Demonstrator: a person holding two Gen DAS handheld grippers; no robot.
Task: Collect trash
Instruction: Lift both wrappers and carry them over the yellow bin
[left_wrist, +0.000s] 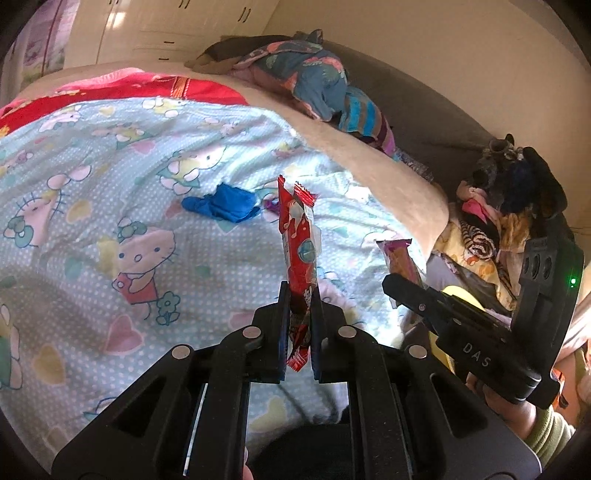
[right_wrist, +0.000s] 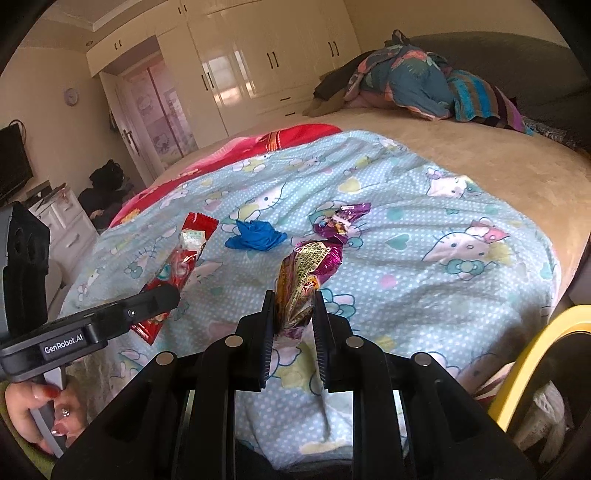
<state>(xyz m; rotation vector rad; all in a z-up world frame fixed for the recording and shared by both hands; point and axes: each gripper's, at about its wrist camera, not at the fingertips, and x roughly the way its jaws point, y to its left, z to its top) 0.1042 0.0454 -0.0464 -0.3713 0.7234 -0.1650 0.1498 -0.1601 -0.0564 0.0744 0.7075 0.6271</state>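
Note:
My left gripper (left_wrist: 300, 291) is shut on a long red snack wrapper (left_wrist: 298, 236) and holds it upright above the Hello Kitty blanket (left_wrist: 110, 192). It also shows in the right wrist view (right_wrist: 177, 266), at the left. My right gripper (right_wrist: 293, 299) is shut on a crumpled purple and gold wrapper (right_wrist: 308, 273), seen in the left wrist view (left_wrist: 399, 258) at the right. A crumpled blue glove (right_wrist: 255, 236) and a small purple wrapper (right_wrist: 341, 219) lie on the blanket beyond both grippers; the glove also shows in the left wrist view (left_wrist: 225, 206).
A yellow-rimmed bin (right_wrist: 535, 362) stands at the bed's right side. Piled clothes (right_wrist: 424, 85) lie at the far end of the bed (right_wrist: 498, 166). More clothes (left_wrist: 498, 214) are heaped to the right. Wardrobes (right_wrist: 258, 55) line the back wall.

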